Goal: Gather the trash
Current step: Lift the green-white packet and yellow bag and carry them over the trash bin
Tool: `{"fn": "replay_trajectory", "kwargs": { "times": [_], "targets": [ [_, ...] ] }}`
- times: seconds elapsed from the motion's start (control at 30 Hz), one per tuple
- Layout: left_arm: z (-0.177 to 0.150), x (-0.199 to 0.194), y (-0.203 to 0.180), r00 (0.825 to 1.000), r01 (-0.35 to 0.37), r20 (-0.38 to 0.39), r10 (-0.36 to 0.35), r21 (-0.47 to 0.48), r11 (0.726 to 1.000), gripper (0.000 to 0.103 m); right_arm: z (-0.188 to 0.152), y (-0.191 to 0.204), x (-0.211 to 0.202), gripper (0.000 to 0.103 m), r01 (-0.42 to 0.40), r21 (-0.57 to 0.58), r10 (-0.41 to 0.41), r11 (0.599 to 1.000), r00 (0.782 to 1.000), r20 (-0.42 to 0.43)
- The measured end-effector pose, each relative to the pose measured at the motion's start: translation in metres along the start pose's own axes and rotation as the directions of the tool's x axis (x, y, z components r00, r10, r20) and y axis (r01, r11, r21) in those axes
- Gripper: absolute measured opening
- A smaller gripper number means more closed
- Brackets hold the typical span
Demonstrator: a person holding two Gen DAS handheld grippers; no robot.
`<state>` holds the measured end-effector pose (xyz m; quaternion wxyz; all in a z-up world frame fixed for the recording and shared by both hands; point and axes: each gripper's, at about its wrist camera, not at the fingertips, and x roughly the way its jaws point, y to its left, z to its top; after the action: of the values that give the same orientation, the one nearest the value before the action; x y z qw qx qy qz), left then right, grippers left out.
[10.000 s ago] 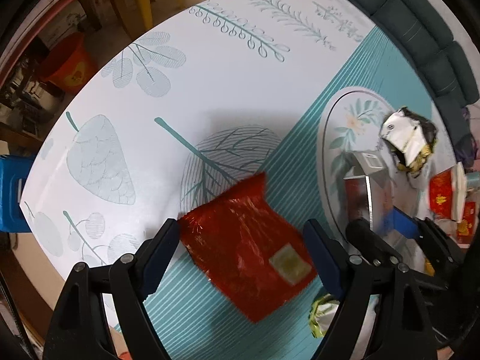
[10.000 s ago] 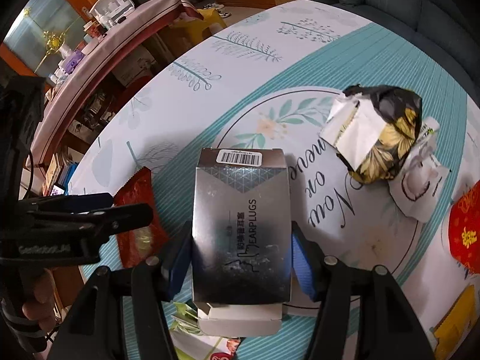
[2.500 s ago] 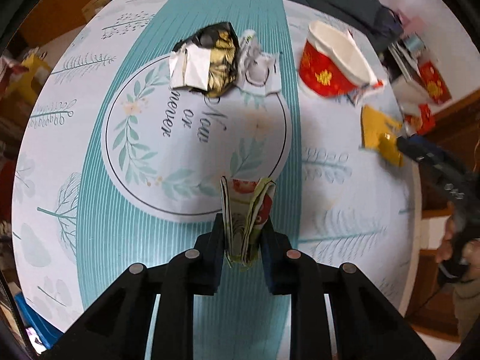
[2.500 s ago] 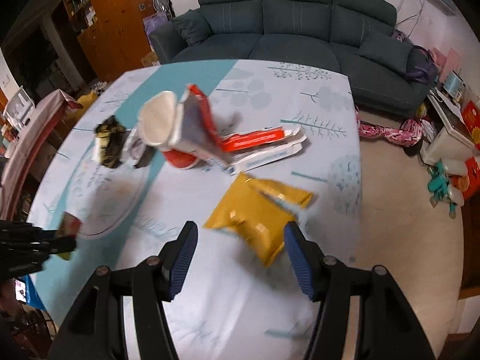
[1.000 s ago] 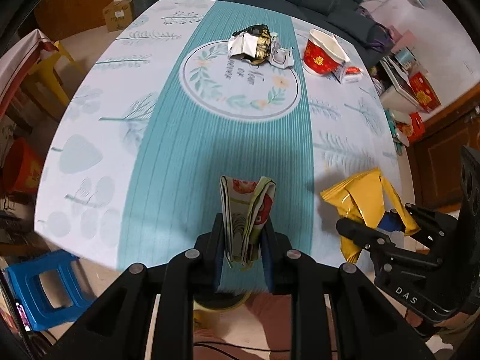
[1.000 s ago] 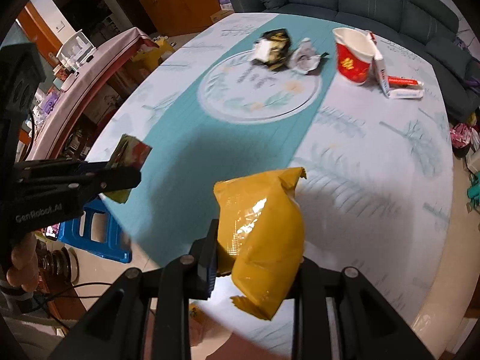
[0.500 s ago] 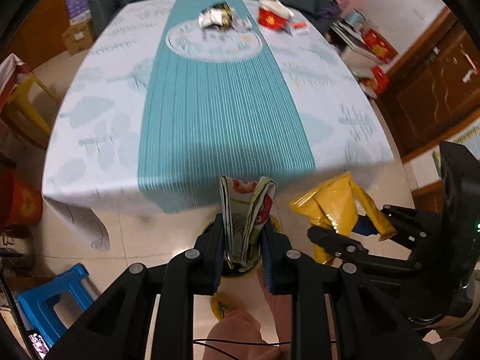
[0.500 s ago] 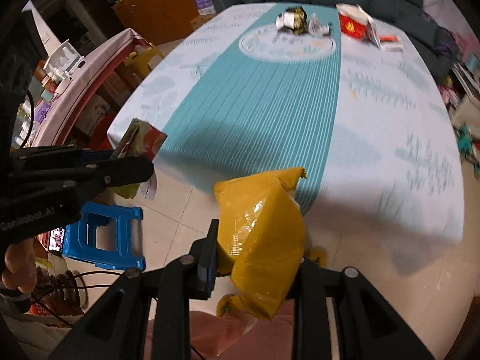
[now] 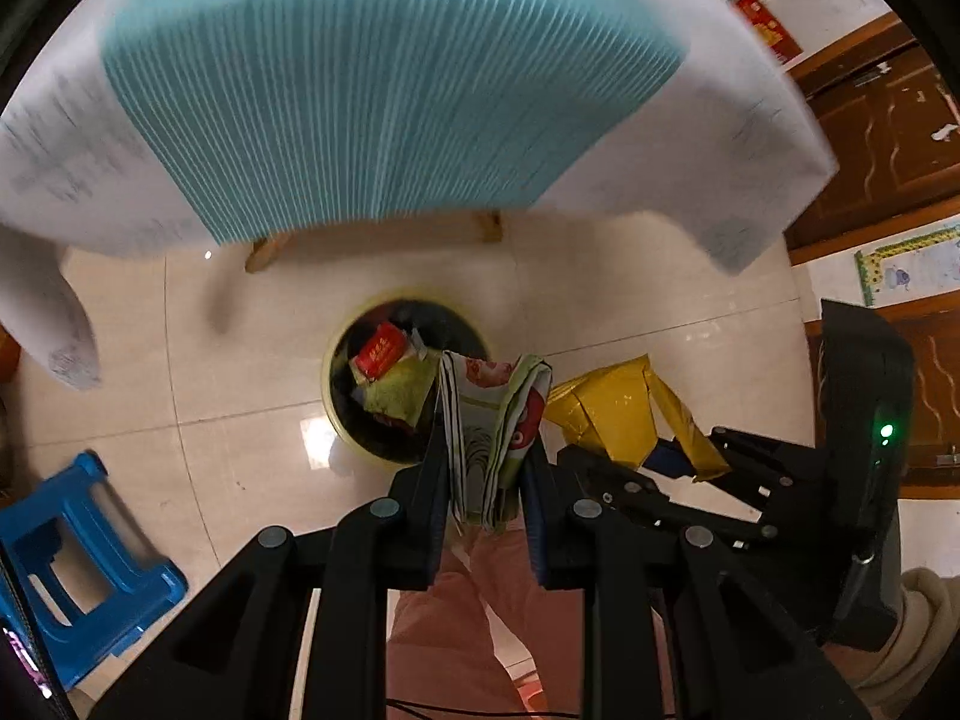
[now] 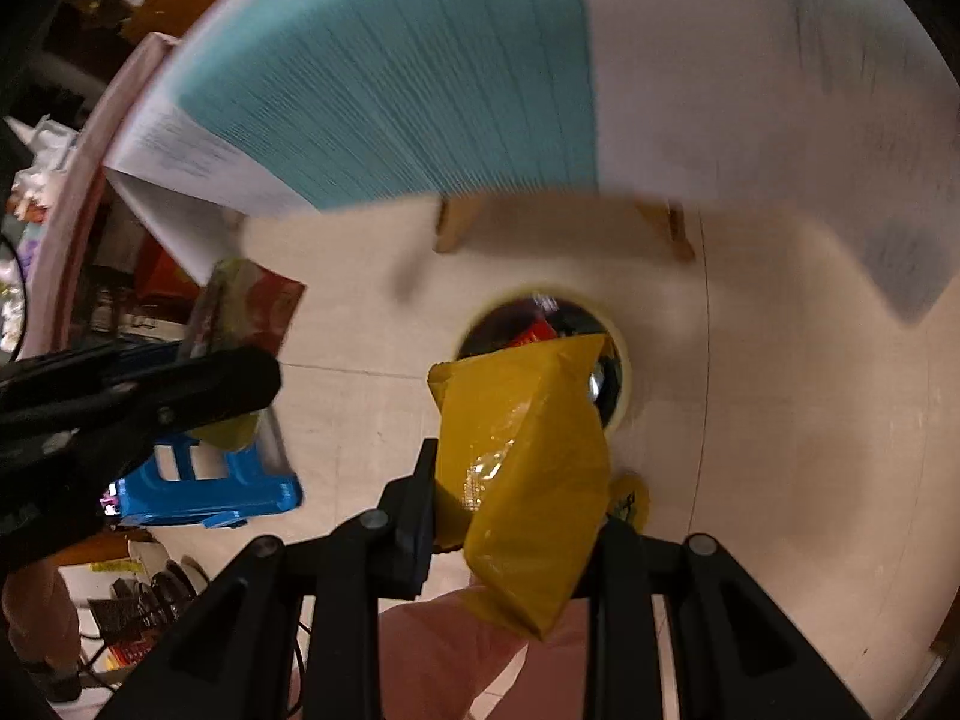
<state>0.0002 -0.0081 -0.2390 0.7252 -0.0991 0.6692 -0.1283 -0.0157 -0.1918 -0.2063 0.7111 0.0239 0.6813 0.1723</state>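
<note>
Both tools hang above the floor near the table edge, carrying trash toward the round bin that already holds wrappers. The left tool pinches a folded snack wrapper just over the bin's right rim. The right tool is pressed on a yellow packet near the bin. Next, I judge, each must centre over the opening, then spread to drop its piece.
</note>
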Motion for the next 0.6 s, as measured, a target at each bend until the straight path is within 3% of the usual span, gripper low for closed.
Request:
{"fn": "replay_trajectory", "kwargs": {
  "times": [0.23, 0.4, 0.6],
  "targets": [
    [0.001, 0.108, 0.021, 0.999, -0.033, -0.034, 0.031, -0.057, 0.998, 0.020, -0.015, -0.037, 0.106, 0.027, -0.004, 0.043, 0.008, 0.999, 0.997, -0.072],
    [0.002, 0.179, 0.040, 0.998, -0.049, -0.052, 0.044, -0.087, 0.995, 0.022, -0.002, -0.056, 0.168, 0.027, -0.003, 0.041, 0.005, 0.999, 0.998, -0.067],
    [0.004, 0.231, 0.066, 0.993, -0.107, -0.065, 0.100, -0.110, 0.988, 0.046, 0.014, -0.075, 0.230, 0.029, -0.011, 0.054, 0.014, 0.998, 0.998, -0.056]
  ]
}}
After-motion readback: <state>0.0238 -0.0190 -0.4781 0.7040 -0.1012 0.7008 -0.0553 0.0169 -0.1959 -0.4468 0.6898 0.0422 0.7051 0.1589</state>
